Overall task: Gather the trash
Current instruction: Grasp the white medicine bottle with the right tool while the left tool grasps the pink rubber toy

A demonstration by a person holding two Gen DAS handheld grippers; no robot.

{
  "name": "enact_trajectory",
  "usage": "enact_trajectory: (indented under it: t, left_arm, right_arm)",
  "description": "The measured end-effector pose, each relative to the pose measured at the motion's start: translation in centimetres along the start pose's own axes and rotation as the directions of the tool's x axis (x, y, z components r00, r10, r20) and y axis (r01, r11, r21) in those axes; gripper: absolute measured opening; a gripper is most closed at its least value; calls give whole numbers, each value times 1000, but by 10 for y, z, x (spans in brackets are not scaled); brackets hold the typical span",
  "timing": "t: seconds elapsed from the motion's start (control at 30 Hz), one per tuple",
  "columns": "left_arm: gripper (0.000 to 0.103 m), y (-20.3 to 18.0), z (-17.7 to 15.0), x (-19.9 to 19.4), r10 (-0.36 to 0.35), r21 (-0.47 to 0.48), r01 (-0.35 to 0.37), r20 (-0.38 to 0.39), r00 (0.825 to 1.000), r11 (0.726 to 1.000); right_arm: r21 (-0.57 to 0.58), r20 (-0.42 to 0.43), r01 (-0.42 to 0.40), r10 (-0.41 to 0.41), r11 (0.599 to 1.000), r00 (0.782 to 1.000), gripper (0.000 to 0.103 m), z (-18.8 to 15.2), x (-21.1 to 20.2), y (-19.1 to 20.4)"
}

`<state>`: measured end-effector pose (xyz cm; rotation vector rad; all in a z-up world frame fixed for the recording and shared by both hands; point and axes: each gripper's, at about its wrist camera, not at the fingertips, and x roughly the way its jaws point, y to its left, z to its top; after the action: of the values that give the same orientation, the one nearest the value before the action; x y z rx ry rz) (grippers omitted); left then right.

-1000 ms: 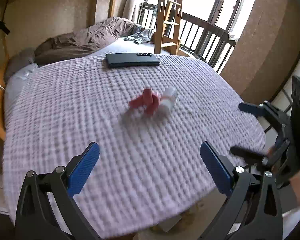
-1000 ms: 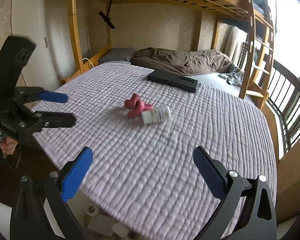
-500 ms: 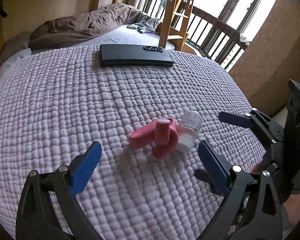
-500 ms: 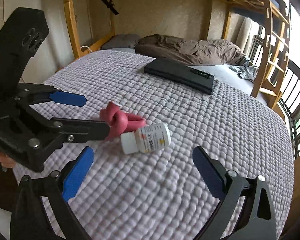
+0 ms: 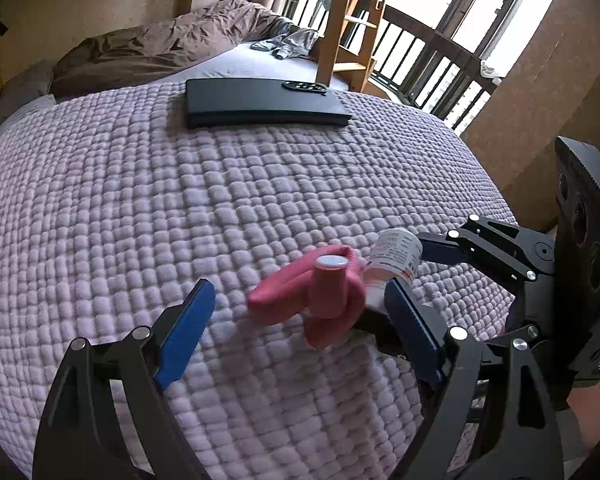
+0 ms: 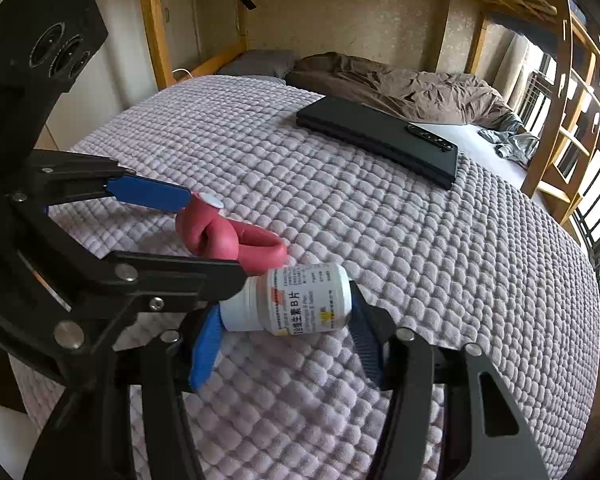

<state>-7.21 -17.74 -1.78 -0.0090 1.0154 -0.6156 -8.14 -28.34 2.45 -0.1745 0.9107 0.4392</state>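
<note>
A knotted pink roll (image 5: 320, 296) with a white end cap lies on the lilac quilt (image 5: 180, 220). A white pill bottle (image 6: 300, 300) lies on its side beside it, touching it. My left gripper (image 5: 300, 328) is open with its blue pads on either side of the pink roll (image 6: 224, 236). My right gripper (image 6: 288, 340) has its jaws at the two ends of the bottle (image 5: 396, 260), partly closed, with the pads at or very near it. The two grippers cross closely over the items.
A flat black case (image 5: 260, 104) with a small remote on it lies farther back on the quilt (image 6: 460, 260). A brown duvet (image 6: 400, 84) and a grey pillow lie at the head. A wooden ladder (image 5: 348, 20) and a balcony railing stand at the right.
Both grippers have moved in over the bed. The left now straddles the pink roll. The right has narrowed around the bottle.
</note>
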Motion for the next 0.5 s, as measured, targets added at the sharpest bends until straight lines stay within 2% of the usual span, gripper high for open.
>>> enact_trajectory:
  t: [0.23,0.5]
  left_arm:
    - [88,-7,3,8,10,21,-11,6,1000,1000]
    - [85,-22,6,22,87,110,-89,23,996,990]
  right_arm:
    - [5,-7,34,-34,999,999,56,-9,-9,-5]
    - [61,-13,72,-72,995,997,56,-20,-19,-19]
